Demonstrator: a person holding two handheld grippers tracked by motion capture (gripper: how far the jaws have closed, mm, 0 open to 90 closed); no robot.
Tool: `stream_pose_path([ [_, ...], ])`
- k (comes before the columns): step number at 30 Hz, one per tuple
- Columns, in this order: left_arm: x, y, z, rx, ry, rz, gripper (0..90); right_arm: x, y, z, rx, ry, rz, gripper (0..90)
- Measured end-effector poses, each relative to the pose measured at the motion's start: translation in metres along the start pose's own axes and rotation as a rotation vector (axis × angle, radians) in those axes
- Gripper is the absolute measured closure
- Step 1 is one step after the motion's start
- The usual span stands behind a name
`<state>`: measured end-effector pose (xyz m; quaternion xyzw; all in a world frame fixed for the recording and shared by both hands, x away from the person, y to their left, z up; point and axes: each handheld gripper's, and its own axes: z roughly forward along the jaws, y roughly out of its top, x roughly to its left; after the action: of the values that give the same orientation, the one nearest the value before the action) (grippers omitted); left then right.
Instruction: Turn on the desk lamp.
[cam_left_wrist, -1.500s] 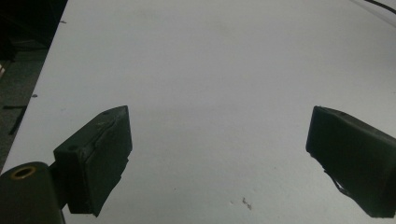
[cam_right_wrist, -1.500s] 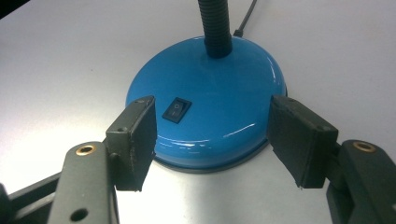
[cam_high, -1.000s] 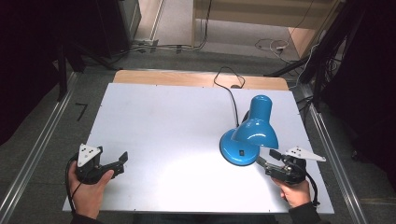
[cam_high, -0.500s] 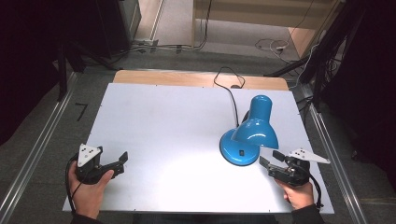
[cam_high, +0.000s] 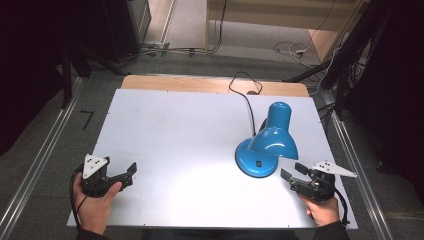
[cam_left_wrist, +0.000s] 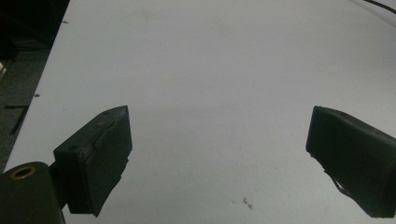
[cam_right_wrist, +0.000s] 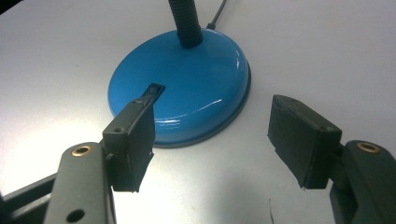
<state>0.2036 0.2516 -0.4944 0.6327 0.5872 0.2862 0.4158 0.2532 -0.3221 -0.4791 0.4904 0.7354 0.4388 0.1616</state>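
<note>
A blue desk lamp (cam_high: 267, 137) stands right of centre on the white table (cam_high: 180, 135), its shade tipped over the round base (cam_right_wrist: 187, 88). A black rocker switch (cam_right_wrist: 154, 88) sits on the base, and a black flexible neck (cam_right_wrist: 186, 21) rises behind it. My right gripper (cam_high: 291, 172) is held open just in front of and to the right of the base, close to its rim, with nothing between the jaws. In the right gripper view the right gripper (cam_right_wrist: 210, 140) points at the base's near edge. My left gripper (cam_high: 131, 172) rests open near the table's front left, over bare table.
The lamp's black cable (cam_high: 246, 97) runs from the base to the table's far edge. A wooden strip (cam_high: 200, 84) borders the back of the table. Metal rails (cam_high: 45, 150) flank both sides, and dark equipment stands beyond.
My right gripper has drawn back slightly from the lamp base, toward the front right. The lamp and my left gripper have stayed where they were.
</note>
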Motion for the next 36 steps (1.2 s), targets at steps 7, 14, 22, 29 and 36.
stream_pose_path([
  [7, 0.000, 0.000, 0.000, -0.001, 0.000, -0.001, 7.3, -0.004, -0.002, -0.004, -0.003, -0.014, 0.006, 30.5],
  [14, 0.000, 0.000, 0.000, 0.001, -0.001, -0.001, 7.3, -0.008, -0.004, -0.009, 0.003, -0.035, 0.001, 30.5],
  [22, 0.000, 0.000, 0.000, 0.000, 0.000, -0.001, 7.3, -0.009, -0.006, -0.011, 0.001, -0.044, 0.003, 30.5],
  [29, 0.000, 0.000, 0.000, 0.001, -0.001, -0.003, 7.3, -0.013, -0.008, -0.015, -0.001, -0.053, 0.016, 30.5],
  [36, -0.001, 0.000, 0.001, 0.002, -0.001, -0.001, 7.3, -0.016, -0.010, -0.018, -0.002, -0.057, 0.022, 30.4],
])
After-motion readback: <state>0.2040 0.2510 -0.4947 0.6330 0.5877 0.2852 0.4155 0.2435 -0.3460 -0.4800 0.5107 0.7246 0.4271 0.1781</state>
